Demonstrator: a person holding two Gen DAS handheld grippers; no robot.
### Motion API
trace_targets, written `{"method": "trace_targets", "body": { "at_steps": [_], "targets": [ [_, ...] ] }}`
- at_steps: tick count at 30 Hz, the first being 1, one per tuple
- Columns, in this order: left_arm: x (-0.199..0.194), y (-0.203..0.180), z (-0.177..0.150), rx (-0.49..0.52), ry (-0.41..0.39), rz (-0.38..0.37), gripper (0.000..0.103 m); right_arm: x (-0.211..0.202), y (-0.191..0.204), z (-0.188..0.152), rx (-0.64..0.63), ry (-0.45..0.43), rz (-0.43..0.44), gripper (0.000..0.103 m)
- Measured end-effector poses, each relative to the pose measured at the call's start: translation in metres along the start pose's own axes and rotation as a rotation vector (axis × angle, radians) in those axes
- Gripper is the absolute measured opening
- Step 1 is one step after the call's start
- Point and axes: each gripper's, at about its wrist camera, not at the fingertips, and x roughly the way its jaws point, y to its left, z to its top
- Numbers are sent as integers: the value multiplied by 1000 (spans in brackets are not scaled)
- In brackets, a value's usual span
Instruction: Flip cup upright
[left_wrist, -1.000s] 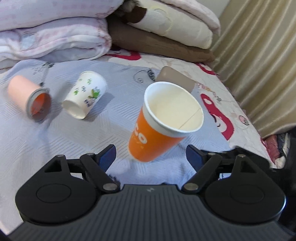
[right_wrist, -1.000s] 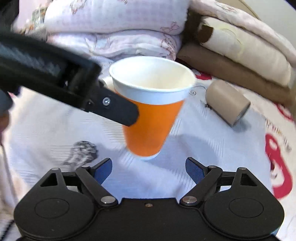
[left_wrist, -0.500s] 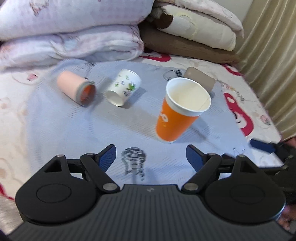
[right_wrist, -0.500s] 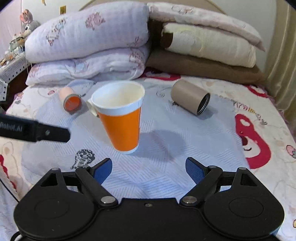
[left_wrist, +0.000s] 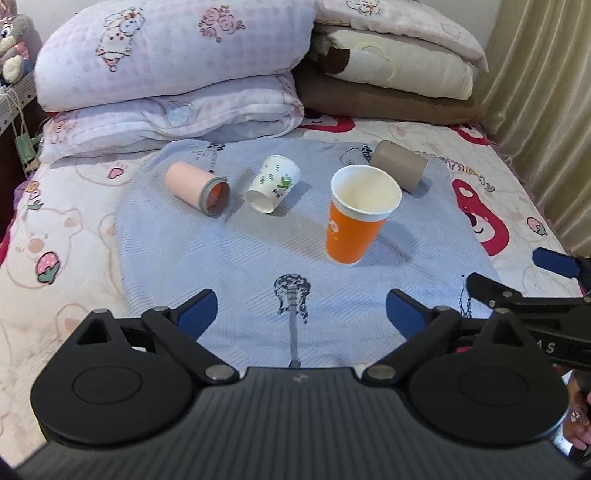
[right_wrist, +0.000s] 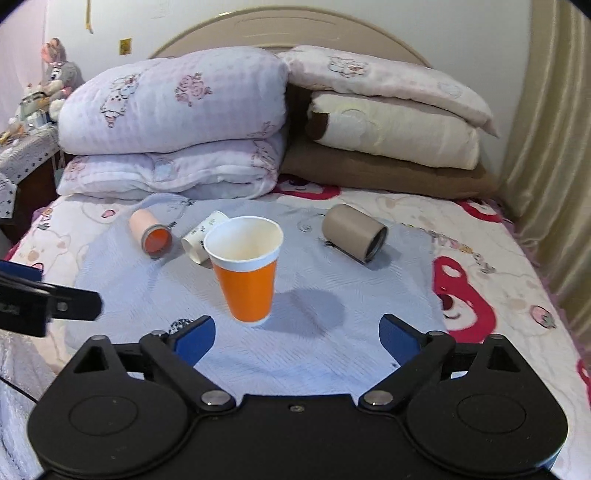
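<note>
Orange cup standing upright on the blue blanket, nothing touching it, left gripper and right gripper both wide open, pink cup, white cup and brown cup lying tipped behind.

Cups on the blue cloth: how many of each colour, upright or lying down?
Orange cup, upright: 1
Pink cup, lying: 1
White printed cup, lying: 1
Brown cup, lying: 1
Total: 4
</note>
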Motion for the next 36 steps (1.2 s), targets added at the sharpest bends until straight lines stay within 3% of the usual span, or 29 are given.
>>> {"method": "trace_targets", "body": {
  "at_steps": [5,19,36],
  "targets": [
    [-11,4,-4,-10,22,55,101,-13,-2,2,54,27,4,97],
    [-22,4,-7,-5,58,58,101,-36,-6,-3,116,46,-22,97],
    [-8,14,-6,-28,103,109,101,-31,4,-7,78,64,-38,97]
  ]
}}
